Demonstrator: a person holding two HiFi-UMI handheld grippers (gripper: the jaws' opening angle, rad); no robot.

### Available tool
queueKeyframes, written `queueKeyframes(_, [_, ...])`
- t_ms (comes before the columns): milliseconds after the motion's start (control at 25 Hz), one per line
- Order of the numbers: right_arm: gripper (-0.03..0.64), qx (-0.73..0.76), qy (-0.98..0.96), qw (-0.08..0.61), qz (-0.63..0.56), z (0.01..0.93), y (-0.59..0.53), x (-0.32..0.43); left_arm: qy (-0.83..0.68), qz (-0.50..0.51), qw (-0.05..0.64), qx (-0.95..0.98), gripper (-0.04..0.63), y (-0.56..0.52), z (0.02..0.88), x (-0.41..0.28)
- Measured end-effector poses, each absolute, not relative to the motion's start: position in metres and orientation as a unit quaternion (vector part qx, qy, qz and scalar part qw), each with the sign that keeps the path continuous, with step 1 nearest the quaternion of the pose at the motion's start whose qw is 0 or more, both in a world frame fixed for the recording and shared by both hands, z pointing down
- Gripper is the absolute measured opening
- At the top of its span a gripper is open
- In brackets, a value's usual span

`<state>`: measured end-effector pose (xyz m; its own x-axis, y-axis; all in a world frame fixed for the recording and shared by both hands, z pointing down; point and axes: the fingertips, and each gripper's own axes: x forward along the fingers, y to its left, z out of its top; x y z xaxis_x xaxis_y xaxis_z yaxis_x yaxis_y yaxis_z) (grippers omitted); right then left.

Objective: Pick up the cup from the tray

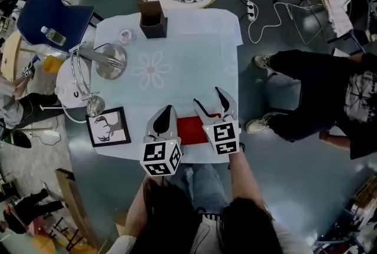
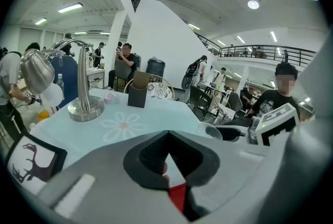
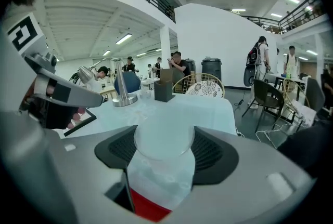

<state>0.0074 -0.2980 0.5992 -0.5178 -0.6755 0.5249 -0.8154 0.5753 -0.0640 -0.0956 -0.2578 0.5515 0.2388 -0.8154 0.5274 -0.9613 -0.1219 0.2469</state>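
Clamping the cup (image 3: 164, 155), the right claw (image 1: 207, 96) sits near the table (image 1: 182, 29) edge.

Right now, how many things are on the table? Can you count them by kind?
red tray: 1
clear cup, between the right tongs: 1
lamp: 1
deer picture: 1
brown box: 1
small clear thing near the box, too small to name: 1
Total: 6

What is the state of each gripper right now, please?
Left gripper: closed, holding nothing.
Right gripper: closed on the clear cup.
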Motion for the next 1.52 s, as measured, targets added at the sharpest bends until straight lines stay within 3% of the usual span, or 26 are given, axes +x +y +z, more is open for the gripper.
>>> queueKeyframes(480, [0.343,0.423,-0.861,0.229,0.163,0.629,-0.298,0.000,-0.608,0.141,0.276,0.731,0.000,-0.259,0.564,-0.099])
queueKeyframes(600, [0.409,0.414,-0.870,0.214,0.160,0.619,-0.297,-0.005,-0.612,0.142,0.276,0.727,0.000,-0.256,0.560,-0.102])
queueKeyframes(920, [0.401,0.438,-0.870,0.178,0.139,0.561,-0.288,0.014,-0.605,0.131,0.264,0.740,0.000,-0.247,0.540,-0.096])
queueKeyframes(1080, [0.327,0.449,-0.870,0.159,0.124,0.528,-0.275,0.014,-0.599,0.115,0.254,0.751,0.000,-0.244,0.515,-0.092])
queueKeyframes(1320, [0.037,0.478,-0.858,0.147,0.116,0.492,-0.241,0.017,-0.589,0.097,0.226,0.769,0.000,-0.219,0.477,-0.096])
queueKeyframes(1520, [0.020,0.481,-0.858,0.149,0.104,0.466,-0.214,0.014,-0.583,0.084,0.209,0.780,0.000,-0.198,0.452,-0.095])
